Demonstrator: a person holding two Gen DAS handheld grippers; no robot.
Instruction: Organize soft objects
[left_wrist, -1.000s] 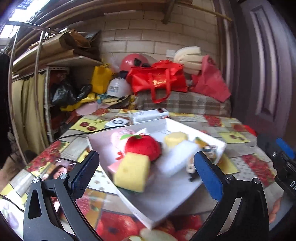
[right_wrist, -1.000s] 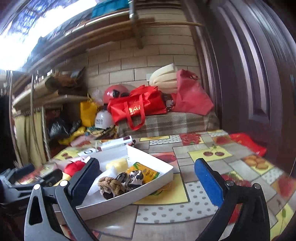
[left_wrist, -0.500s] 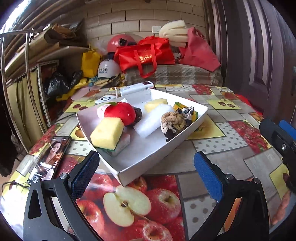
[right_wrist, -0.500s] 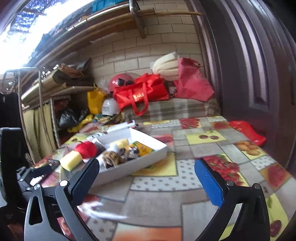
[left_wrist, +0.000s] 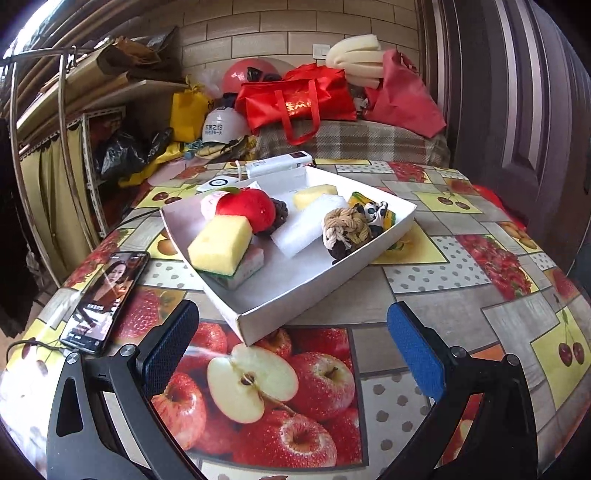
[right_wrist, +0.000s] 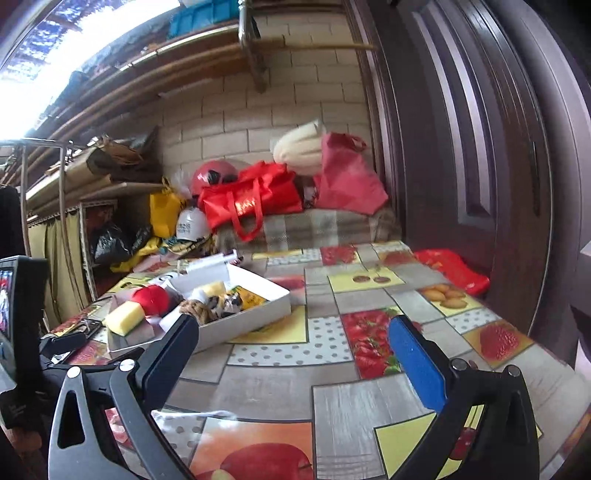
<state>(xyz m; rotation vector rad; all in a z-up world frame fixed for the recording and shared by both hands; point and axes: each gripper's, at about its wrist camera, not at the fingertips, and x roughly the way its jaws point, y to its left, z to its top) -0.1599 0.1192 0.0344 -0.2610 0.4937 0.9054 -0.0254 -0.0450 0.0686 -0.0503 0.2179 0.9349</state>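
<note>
A white tray (left_wrist: 317, 284) on the fruit-print table holds soft things: a yellow sponge (left_wrist: 221, 245), a red plush apple (left_wrist: 245, 211), a white foam block (left_wrist: 308, 225), a rope knot (left_wrist: 347, 226) and a small panda toy (left_wrist: 375, 211). My left gripper (left_wrist: 291, 339) is open and empty, just short of the tray's near corner. My right gripper (right_wrist: 291, 350) is open and empty over the table, to the right of the tray (right_wrist: 255, 319). The sponge (right_wrist: 125, 317) and the apple (right_wrist: 153, 297) also show in the right wrist view.
A phone (left_wrist: 105, 297) with a lit screen lies left of the tray. A white box (left_wrist: 279, 166) and a round white device (left_wrist: 221, 182) lie behind it. Red bags (left_wrist: 295, 99) and helmets sit on a plaid seat behind the table. A dark door (right_wrist: 480, 147) stands at right.
Both grippers have drawn back from the tray toward the table's near side. The tray and its contents look smaller and farther away. Both stay open and empty.
</note>
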